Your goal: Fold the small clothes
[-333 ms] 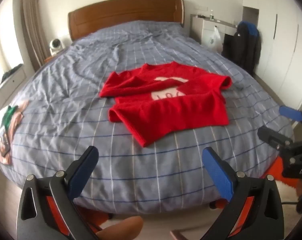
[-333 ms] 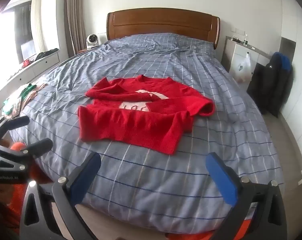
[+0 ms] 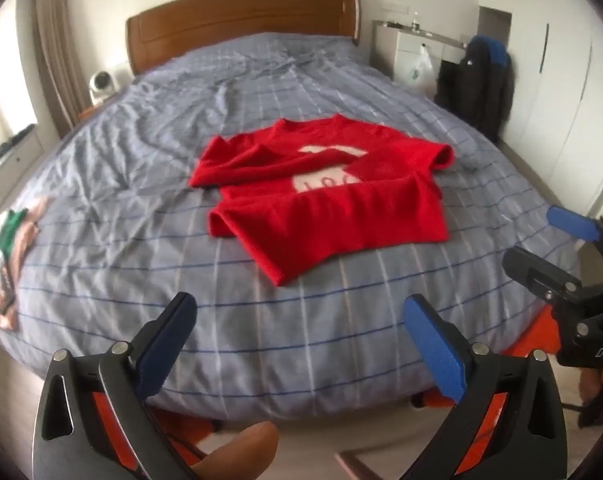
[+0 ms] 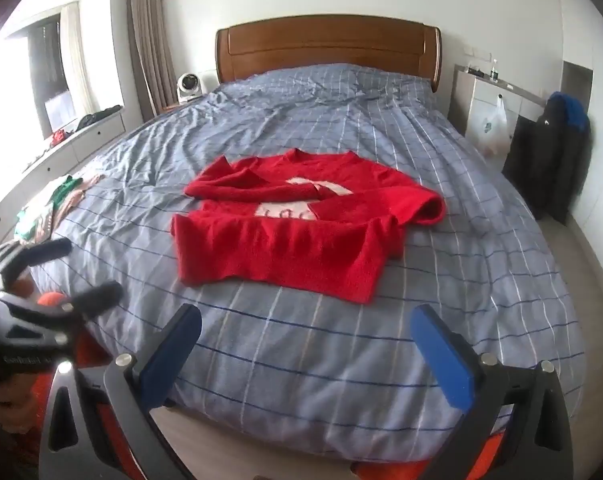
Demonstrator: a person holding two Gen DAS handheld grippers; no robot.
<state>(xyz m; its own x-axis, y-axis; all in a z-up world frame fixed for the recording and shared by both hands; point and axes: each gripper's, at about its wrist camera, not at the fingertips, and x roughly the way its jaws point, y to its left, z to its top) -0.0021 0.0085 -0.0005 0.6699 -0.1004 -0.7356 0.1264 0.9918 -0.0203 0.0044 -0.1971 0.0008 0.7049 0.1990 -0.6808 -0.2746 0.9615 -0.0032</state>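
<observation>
A small red sweater (image 3: pixel 325 200) with a white chest patch lies partly folded in the middle of the bed, both sleeves laid across the chest and the hem turned up. It also shows in the right wrist view (image 4: pixel 297 228). My left gripper (image 3: pixel 301 344) is open and empty, held off the bed's foot edge, well short of the sweater. My right gripper (image 4: pixel 305 352) is open and empty too, at the foot of the bed. Each gripper shows in the other's view: the right one (image 3: pixel 557 248) at the right edge, the left one (image 4: pixel 73 272) at the left edge.
The bed (image 4: pixel 381 120) has a blue checked cover and a wooden headboard (image 4: pixel 325 44). Green and tan clothes (image 3: pixel 9 256) lie at the bed's left edge. A dark jacket (image 4: pixel 553 160) hangs at the right by a white cabinet. A small white fan (image 4: pixel 187 84) stands at the left of the headboard.
Both grippers have shifted slightly at the foot of the bed, and the views are a little blurred. The sweater has not moved.
</observation>
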